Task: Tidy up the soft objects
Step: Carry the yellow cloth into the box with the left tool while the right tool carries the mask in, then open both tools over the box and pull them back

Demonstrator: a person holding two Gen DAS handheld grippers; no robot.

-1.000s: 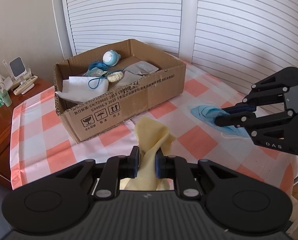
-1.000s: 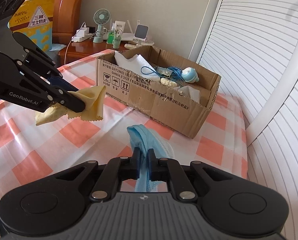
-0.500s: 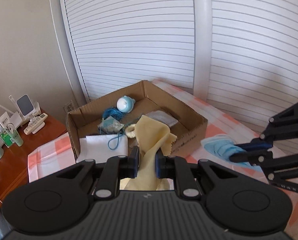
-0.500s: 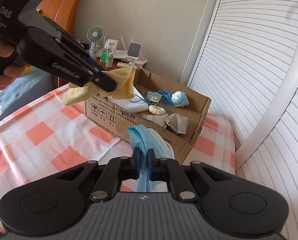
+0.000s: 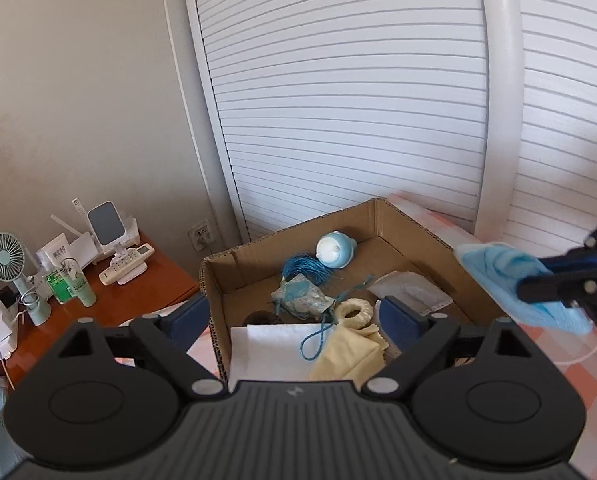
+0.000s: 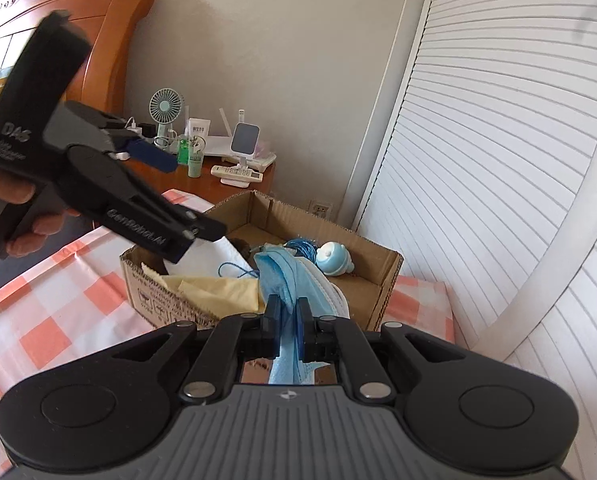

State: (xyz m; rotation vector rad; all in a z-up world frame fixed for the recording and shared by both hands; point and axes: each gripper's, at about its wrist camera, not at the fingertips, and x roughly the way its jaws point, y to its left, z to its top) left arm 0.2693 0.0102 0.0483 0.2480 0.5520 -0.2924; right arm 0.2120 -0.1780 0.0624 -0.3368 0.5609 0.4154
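A cardboard box (image 5: 414, 222) stands on the checked tablecloth; it also shows in the right wrist view (image 6: 382, 280). My left gripper (image 5: 294, 318) hangs open and empty over the box's near end. The yellow cloth (image 5: 348, 354) lies loose inside the box below it, also seen in the right wrist view (image 6: 218, 290). My right gripper (image 6: 287, 318) is shut on a blue face mask (image 6: 288, 280) and holds it above the box's edge; the mask shows at the right of the left wrist view (image 5: 510, 280).
The box holds a white cloth (image 5: 270, 346), blue cord (image 5: 302, 270), a round blue toy (image 5: 334, 250), a cream ring (image 5: 354, 310) and a grey mask (image 5: 410, 288). A wooden nightstand (image 5: 146, 284) with a fan (image 5: 8, 258) and bottles stands left. Louvered doors (image 5: 358, 100) are behind.
My left gripper moved over the box, opened and let go of the yellow cloth, which now lies inside. My right gripper carried the blue mask up toward the box.
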